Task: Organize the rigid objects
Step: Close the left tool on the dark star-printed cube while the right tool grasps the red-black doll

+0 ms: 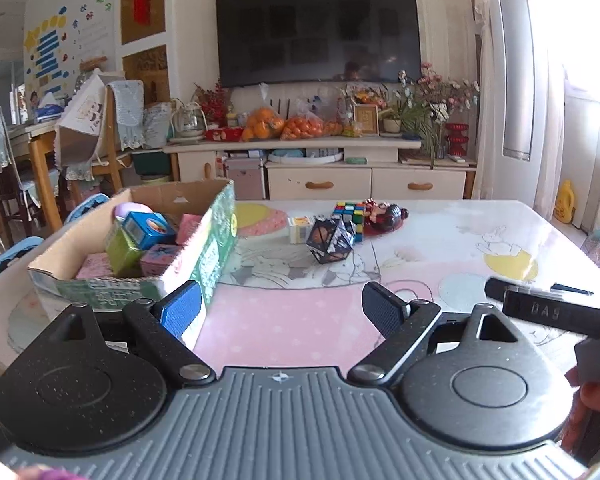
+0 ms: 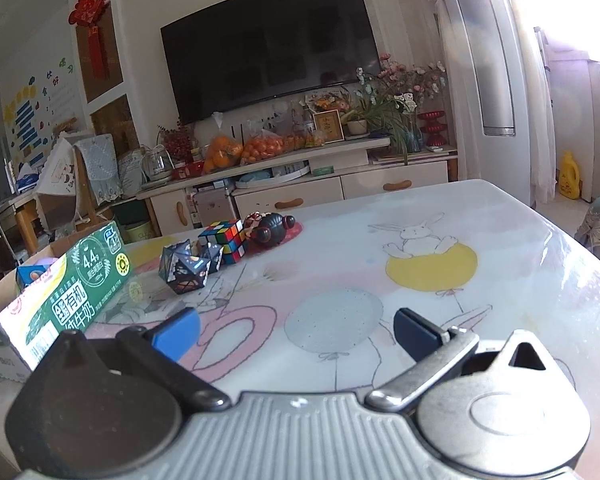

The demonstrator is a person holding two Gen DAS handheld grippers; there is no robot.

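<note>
A cardboard box (image 1: 204, 236) with green printed sides stands at the table's left; it also shows in the right wrist view (image 2: 80, 280). Inside lie several small boxes, among them a blue one (image 1: 146, 230) and a green one (image 1: 122, 250). On the table sit a dark geometric cube toy (image 1: 331, 239) (image 2: 188, 266), a Rubik's cube (image 1: 350, 212) (image 2: 226, 240), a small white carton (image 1: 300, 229) and a dark red-black doll (image 1: 386, 216) (image 2: 270, 228). My left gripper (image 1: 284, 310) is open and empty beside the box's near corner. My right gripper (image 2: 296, 330) is open and empty above the table.
The table (image 1: 440, 248) has a pastel cloth with rabbit and balloon drawings. The other gripper's black body (image 1: 540, 308) lies to the right in the left wrist view. A TV cabinet (image 1: 320, 176) with fruit bags stands beyond the table. Chairs (image 1: 100, 152) stand at the left.
</note>
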